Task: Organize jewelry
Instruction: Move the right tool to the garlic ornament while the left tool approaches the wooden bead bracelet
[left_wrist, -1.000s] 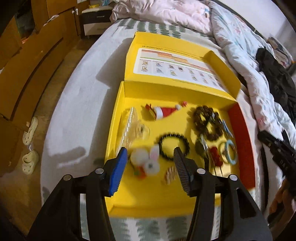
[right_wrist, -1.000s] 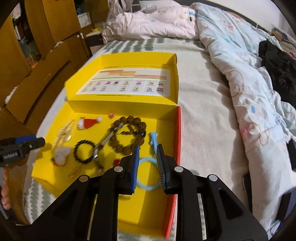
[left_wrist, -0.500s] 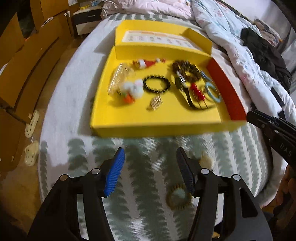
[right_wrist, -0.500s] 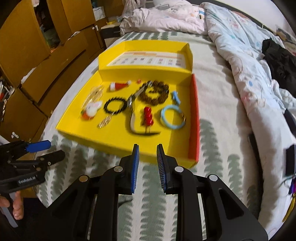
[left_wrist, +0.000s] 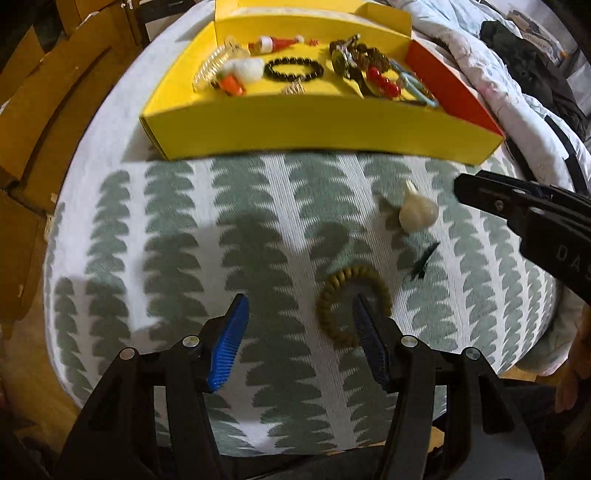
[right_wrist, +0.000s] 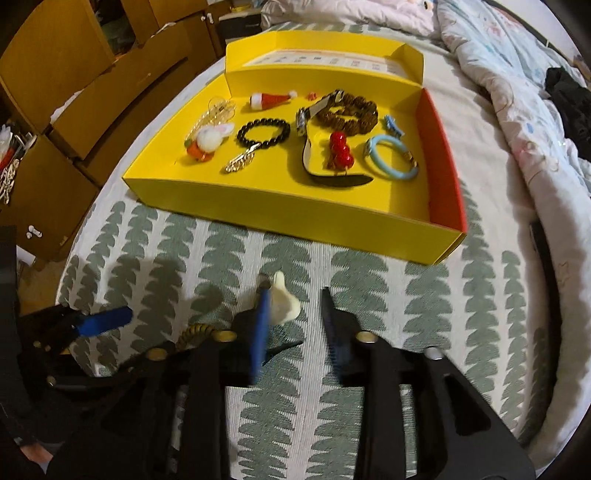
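Observation:
A yellow box (left_wrist: 314, 125) (right_wrist: 288, 218) on the bed holds several pieces: a black bead bracelet (right_wrist: 263, 133), a brown bead bracelet (right_wrist: 351, 112), a blue bangle (right_wrist: 391, 157), red beads (right_wrist: 340, 149) and a watch. On the leaf-pattern cover lie an olive spiral hair tie (left_wrist: 332, 299), a cream pendant (left_wrist: 415, 212) (right_wrist: 284, 302) and a small dark clip (left_wrist: 421, 260). My left gripper (left_wrist: 297, 328) is open and empty, its right finger over the hair tie. My right gripper (right_wrist: 293, 314) is open, the pendant just inside its left finger.
Wooden drawers (right_wrist: 92, 96) stand left of the bed. A rumpled quilt (right_wrist: 517, 92) and dark clothes (left_wrist: 532, 70) lie to the right. The bed's front edge is just below the grippers.
Both grippers pulled back from the box to the near cover. The right gripper opened from nearly shut. The hair tie and pendant now sit close by the fingers.

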